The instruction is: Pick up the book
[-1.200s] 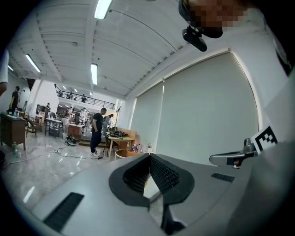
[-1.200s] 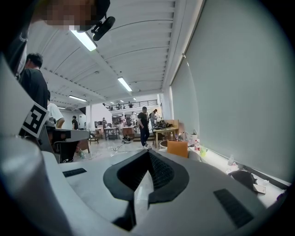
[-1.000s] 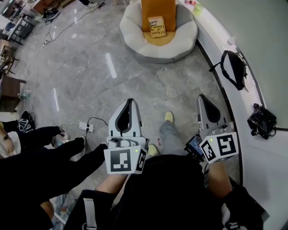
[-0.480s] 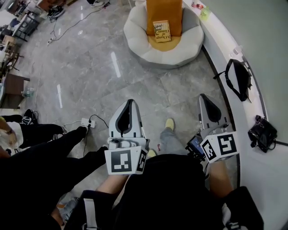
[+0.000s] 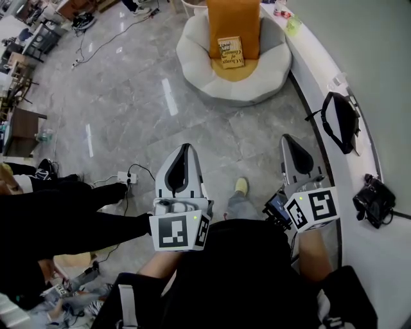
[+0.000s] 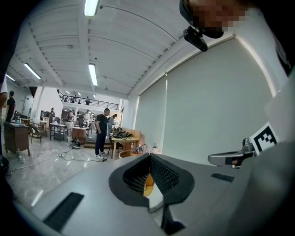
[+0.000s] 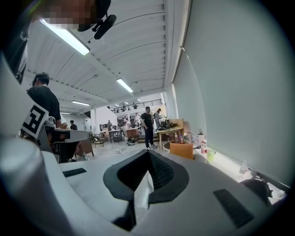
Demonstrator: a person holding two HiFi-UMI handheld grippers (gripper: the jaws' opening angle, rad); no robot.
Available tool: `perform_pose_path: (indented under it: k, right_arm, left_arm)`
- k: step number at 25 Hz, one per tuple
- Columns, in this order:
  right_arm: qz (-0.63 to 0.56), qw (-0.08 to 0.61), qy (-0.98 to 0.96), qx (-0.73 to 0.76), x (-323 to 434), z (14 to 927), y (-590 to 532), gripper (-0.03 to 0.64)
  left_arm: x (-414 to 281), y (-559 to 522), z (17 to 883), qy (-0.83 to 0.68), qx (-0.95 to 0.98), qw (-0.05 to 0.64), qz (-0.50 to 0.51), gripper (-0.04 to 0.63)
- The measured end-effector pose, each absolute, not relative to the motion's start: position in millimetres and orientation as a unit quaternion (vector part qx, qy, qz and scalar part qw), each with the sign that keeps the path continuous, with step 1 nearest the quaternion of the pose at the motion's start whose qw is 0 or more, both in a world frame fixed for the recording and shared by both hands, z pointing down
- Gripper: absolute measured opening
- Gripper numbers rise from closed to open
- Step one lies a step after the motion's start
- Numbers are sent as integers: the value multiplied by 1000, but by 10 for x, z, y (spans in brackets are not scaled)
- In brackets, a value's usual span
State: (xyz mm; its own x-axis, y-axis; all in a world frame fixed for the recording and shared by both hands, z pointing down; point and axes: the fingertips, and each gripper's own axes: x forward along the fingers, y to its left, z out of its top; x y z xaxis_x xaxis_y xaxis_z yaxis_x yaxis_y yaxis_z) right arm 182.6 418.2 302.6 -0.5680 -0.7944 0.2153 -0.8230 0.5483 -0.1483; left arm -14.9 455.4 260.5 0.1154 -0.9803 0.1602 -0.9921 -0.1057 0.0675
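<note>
The book (image 5: 230, 51), yellowish with dark print, leans on the orange cushion (image 5: 234, 19) of a round white chair (image 5: 192, 61) at the top of the head view. Both grippers are held side by side at waist height, well short of the chair and pointing toward it. My left gripper (image 5: 185, 148) has its jaws together with nothing between them. My right gripper (image 5: 287, 139) is likewise shut and empty. In the left gripper view the gripper's (image 6: 149, 156) tips meet. The right gripper view shows its gripper (image 7: 148, 152) shut, with the orange cushion (image 7: 182, 150) ahead.
A curved white ledge (image 5: 321, 71) runs along the right wall with a black bag (image 5: 340, 115), a black device (image 5: 374, 200) and bottles (image 5: 280, 11) on it. A power strip (image 5: 124, 177) with cable lies on the grey floor. A person in black (image 5: 64, 222) stands close on my left.
The chair and book have slid lower in the head view as I walk toward them. The person on the left has shifted. Both grippers stay shut.
</note>
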Motion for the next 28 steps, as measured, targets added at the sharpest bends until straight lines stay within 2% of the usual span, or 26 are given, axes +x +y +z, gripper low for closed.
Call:
perform_pose_path:
  k: [28]
  right_arm:
    - [110, 25, -888, 445, 2041, 2899, 3792, 9]
  left_arm:
    - [96, 4261, 2350, -675, 737, 37, 24, 12]
